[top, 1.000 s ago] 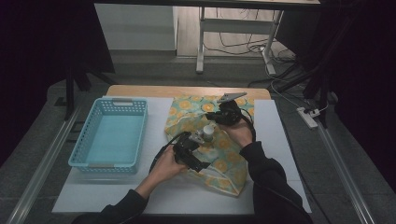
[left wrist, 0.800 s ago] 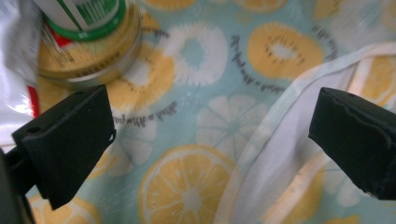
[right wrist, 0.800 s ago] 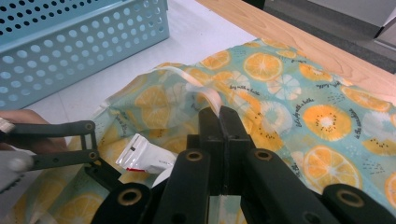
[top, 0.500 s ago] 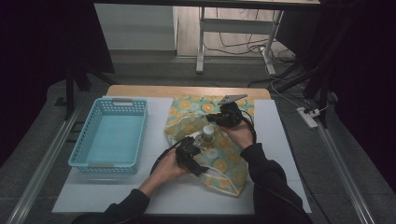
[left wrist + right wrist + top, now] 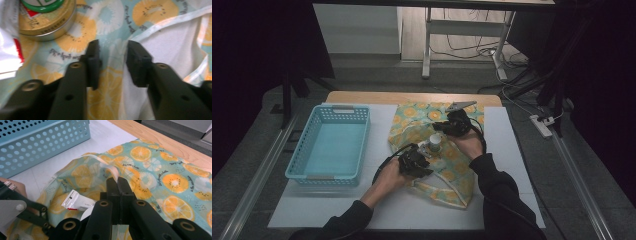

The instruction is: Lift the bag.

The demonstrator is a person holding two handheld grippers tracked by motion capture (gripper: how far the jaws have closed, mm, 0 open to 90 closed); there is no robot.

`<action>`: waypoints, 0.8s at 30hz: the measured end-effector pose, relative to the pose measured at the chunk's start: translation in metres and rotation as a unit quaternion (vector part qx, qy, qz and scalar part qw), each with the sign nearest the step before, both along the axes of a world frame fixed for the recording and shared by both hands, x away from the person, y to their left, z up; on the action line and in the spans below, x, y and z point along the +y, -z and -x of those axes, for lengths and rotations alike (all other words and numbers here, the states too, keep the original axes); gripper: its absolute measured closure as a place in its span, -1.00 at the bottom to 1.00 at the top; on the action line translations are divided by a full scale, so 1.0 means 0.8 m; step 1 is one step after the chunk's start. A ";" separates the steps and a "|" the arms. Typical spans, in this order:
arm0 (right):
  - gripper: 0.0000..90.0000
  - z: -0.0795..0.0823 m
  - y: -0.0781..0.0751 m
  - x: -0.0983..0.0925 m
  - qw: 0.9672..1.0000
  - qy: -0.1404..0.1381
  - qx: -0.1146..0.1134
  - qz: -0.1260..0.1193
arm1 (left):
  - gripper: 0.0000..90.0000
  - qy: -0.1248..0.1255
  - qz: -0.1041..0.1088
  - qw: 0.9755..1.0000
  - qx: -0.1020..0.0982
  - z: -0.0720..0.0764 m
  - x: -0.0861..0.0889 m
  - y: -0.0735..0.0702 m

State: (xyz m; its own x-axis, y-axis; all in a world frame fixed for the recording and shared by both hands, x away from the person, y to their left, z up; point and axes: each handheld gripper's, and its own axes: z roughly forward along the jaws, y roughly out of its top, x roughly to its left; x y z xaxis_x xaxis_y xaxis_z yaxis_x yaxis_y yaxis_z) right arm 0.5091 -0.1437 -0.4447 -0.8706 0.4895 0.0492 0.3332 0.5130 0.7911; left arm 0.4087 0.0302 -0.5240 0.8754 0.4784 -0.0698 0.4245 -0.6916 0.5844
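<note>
The citrus-print cloth bag [image 5: 447, 150] lay spread on the white bench [image 5: 377, 210], right of the blue basket [image 5: 332, 145], with a round tin [image 5: 47, 22] and a white packet [image 5: 75, 201] resting on it. The right tool [image 5: 117, 182] was clenched on the bag's pale hem. The left tool [image 5: 112, 61], its jaws just narrowed, straddled a fold of the fabric without yet pinching it.

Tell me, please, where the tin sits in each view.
High view: tin mid-table, standing on the cloth.
Left gripper view: top left, beyond the jaws.
Right gripper view: a pale round edge just left of the jaws may be it; cannot tell.
Shared landmark: the orange-print cloth under it.
</note>
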 end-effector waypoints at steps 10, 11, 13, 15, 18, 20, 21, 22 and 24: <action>1.00 -0.001 0.000 -0.002 1.000 -0.003 0.005 0.004 | 0.99 -0.018 0.023 0.999 0.039 -0.005 0.003 0.000; 1.00 -0.001 0.000 -0.002 1.000 -0.003 0.005 0.003 | 0.99 -0.023 0.029 0.998 0.044 -0.006 0.004 0.001; 1.00 -0.001 -0.001 -0.003 1.000 -0.003 0.008 0.002 | 0.99 -0.032 0.038 0.998 0.044 -0.006 0.006 0.002; 1.00 -0.001 -0.002 -0.003 1.000 -0.003 0.012 0.003 | 1.00 -0.039 0.045 0.997 0.044 -0.008 0.011 0.000; 1.00 -0.001 -0.004 -0.003 1.000 -0.006 0.012 0.002 | 1.00 -0.048 0.064 0.996 0.040 -0.010 0.018 -0.006; 1.00 0.000 -0.006 -0.003 1.000 -0.008 0.012 0.001 | 1.00 -0.048 0.074 0.995 0.047 -0.011 0.021 -0.012; 1.00 0.000 -0.007 -0.002 1.000 -0.008 0.012 0.001 | 1.00 -0.047 0.075 0.995 0.050 -0.011 0.022 -0.016; 1.00 0.001 -0.008 -0.002 1.000 -0.008 0.012 0.000 | 1.00 -0.045 0.081 0.994 0.055 -0.012 0.022 -0.019; 1.00 0.001 -0.011 -0.002 1.000 -0.007 0.012 0.003 | 1.00 -0.049 0.083 0.994 0.056 -0.012 0.023 -0.025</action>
